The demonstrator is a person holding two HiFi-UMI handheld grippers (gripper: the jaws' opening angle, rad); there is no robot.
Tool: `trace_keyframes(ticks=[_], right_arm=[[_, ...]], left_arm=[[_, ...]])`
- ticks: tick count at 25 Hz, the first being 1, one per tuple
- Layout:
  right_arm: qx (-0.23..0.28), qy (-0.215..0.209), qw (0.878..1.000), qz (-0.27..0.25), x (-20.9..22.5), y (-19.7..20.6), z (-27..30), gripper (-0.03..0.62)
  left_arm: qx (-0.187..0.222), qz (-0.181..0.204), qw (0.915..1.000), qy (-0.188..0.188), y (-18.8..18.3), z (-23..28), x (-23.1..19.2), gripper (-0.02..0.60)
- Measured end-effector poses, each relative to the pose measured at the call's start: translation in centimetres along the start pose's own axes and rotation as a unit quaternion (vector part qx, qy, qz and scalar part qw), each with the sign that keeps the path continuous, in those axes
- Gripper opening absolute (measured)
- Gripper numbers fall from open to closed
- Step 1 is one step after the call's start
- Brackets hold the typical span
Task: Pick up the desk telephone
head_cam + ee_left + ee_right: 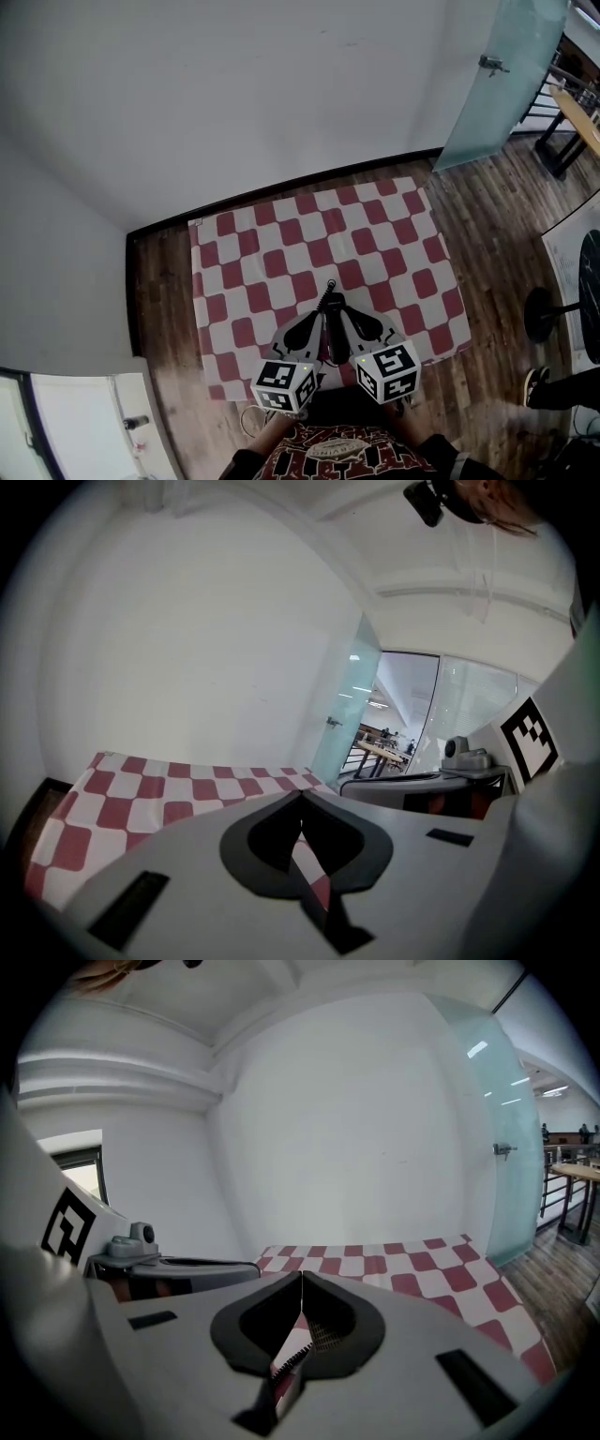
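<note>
Telephone shows in no view, and your left tool (300, 797) and right tool (300, 1277), jaws together on nothing, hang side by side over the near edge of the red-checked desk (309, 234).

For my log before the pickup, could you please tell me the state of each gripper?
Left gripper: closed, holding nothing.
Right gripper: closed, holding nothing.
</note>
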State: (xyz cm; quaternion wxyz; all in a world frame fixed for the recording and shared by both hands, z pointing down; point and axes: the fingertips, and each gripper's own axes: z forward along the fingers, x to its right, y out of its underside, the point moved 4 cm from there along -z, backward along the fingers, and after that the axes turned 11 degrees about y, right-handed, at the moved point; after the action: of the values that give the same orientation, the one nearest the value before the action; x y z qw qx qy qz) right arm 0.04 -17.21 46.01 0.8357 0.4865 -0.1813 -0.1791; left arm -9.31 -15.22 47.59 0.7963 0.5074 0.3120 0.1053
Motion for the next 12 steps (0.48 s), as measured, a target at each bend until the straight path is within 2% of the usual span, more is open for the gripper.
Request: trace_keyframes(ticks=[12], right_arm=[[-0.026,0.055,0.998,0.019,-0.5,2.2,0.8,0.02]], left_arm=[[-0.035,-0.003,0.9984,0.045,1.0,0.3,-1.6,0.009]])
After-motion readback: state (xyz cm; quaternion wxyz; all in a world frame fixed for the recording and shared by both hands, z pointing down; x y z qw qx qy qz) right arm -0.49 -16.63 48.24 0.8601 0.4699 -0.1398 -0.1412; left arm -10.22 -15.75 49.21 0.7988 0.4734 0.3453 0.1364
